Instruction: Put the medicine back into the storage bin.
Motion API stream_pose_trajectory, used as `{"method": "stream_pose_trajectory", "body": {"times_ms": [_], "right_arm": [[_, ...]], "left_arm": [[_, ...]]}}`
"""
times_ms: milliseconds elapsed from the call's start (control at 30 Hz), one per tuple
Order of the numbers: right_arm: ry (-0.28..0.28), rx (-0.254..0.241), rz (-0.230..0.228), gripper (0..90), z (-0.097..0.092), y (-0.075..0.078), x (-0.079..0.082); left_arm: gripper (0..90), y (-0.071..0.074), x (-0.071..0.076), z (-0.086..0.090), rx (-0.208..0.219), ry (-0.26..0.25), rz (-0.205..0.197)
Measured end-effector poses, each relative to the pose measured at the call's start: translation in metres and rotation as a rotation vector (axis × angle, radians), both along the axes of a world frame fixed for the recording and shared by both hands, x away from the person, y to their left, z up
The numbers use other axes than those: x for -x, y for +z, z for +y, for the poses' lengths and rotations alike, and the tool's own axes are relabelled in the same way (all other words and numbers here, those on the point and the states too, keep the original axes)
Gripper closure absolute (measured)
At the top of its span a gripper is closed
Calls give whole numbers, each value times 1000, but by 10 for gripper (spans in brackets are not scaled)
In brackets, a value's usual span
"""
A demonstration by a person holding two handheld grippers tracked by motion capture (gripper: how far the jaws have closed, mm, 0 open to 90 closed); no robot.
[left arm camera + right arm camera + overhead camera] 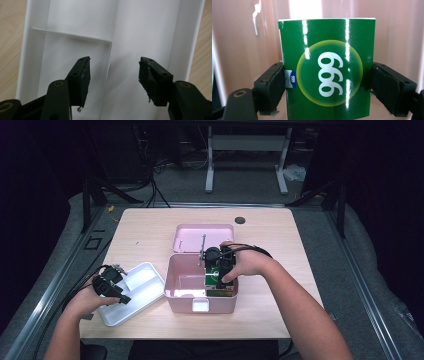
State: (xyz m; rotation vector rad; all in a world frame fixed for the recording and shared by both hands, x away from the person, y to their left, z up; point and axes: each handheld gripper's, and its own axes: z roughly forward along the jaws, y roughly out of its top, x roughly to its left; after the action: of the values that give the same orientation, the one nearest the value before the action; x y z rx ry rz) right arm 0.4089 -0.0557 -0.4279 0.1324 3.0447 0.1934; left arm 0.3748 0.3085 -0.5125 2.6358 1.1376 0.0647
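Observation:
A green box (327, 75) marked 999 sits between the jaws of my right gripper (327, 85), which is shut on its two sides. In the high view that gripper (220, 270) points down into the right half of the open pink box (180, 292), with the green box (216, 281) low inside it. My left gripper (113, 75) stands open over the white divided tray (140, 30), nothing between its jaws. From above, the left gripper (111, 282) rests at the tray's (145, 280) left end.
The pink box's lid (204, 238) lies open behind it, with a metal stay (202, 251) between the two. A round cable hole (240, 220) sits near the table's far edge. Bare wood (280, 250) lies right of the pink box.

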Motion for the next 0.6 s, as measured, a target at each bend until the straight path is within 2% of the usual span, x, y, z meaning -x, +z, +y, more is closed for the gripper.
{"method": "stream_pose_trajectory", "body": {"times_ms": [233,500,600], "right_arm": [[-4,6,2,165,-1,-15,-1],[-11,13,-2,154,0,-20,-2],[-17,4,-25,176,0,-20,-2]], "left_arm": [[424,-1,0,-1,-2,0,5],[423,-2,0,-1,-5,-4,7],[423,-1,0,-1,-2,-2,7]]}}
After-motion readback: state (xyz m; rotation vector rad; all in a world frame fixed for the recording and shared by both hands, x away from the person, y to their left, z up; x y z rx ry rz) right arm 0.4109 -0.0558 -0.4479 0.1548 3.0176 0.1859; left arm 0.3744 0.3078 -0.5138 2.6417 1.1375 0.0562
